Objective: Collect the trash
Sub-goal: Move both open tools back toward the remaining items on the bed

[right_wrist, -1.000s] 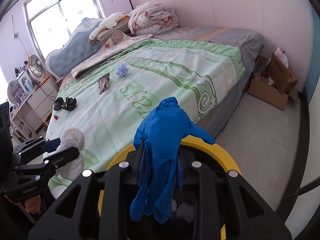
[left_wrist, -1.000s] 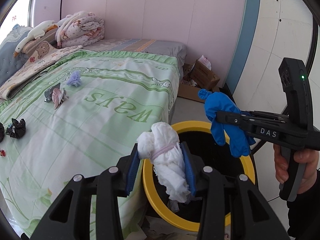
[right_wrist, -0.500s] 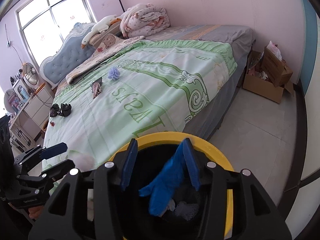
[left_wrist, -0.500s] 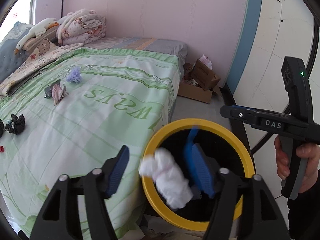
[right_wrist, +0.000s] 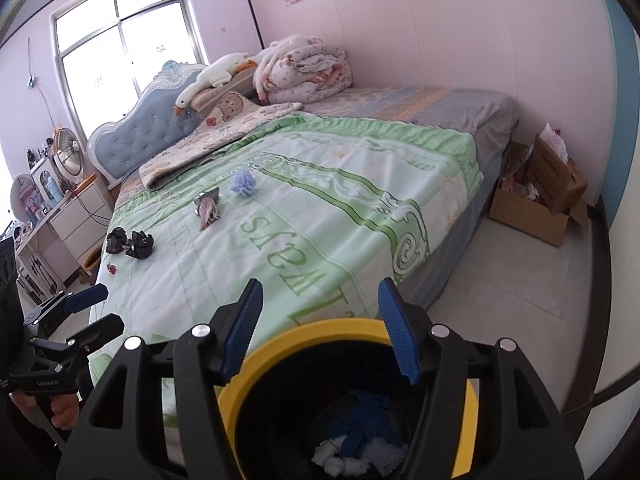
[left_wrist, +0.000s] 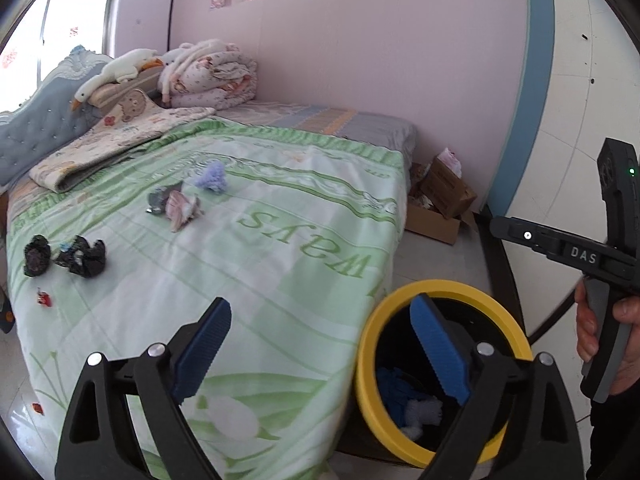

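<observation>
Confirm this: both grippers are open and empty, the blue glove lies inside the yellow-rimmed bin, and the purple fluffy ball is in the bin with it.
Not quite. The purple fluffy ball is not in the yellow-rimmed bin; the right wrist view shows it lying on the green bedspread. The rest holds: the left gripper and right gripper, whose jaws have just been opening, are empty, and the blue glove lies inside the bin.

Glossy yellow plastic bin rim (left_wrist: pixel 442 288), soft cotton bedspread (left_wrist: pixel 280 248)
</observation>
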